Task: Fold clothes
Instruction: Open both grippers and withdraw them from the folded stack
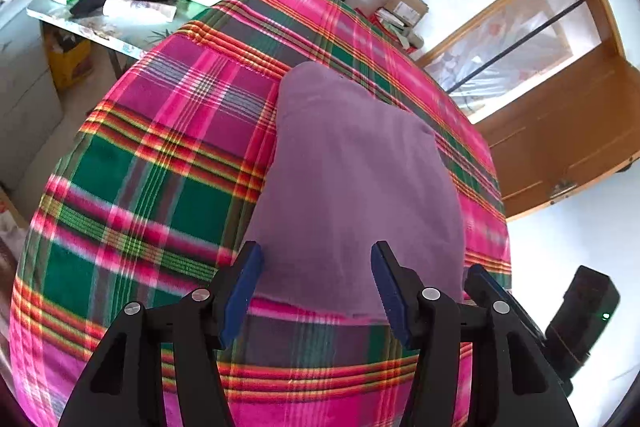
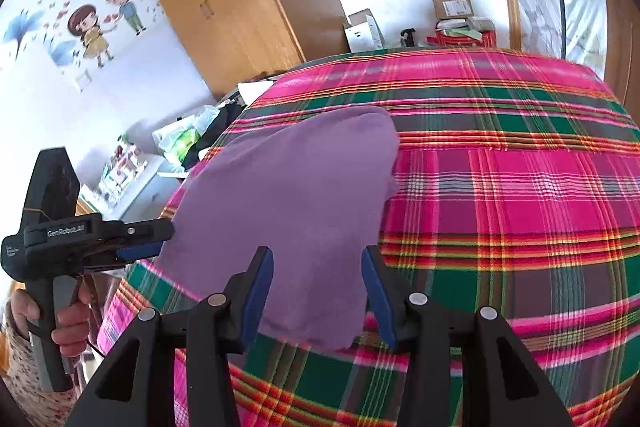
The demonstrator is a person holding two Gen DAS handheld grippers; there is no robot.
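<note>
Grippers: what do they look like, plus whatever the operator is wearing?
Both grippers, left and right, have black angular fingers with blue pads and silver pivot screws. The left one's body reads "GenRobot.AI", on a grey handle. The hand on it shows a pale floral-print sleeve.

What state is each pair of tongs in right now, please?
Left tongs: open, holding nothing, hovering at the near edge of the purple garment.
Right tongs: open, holding nothing, over the same garment's near edge.

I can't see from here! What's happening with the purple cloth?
Left gripper open, right gripper open, both empty. Folded purple cloth flat on plaid pink-green bedcover. Nothing in the way.
</note>
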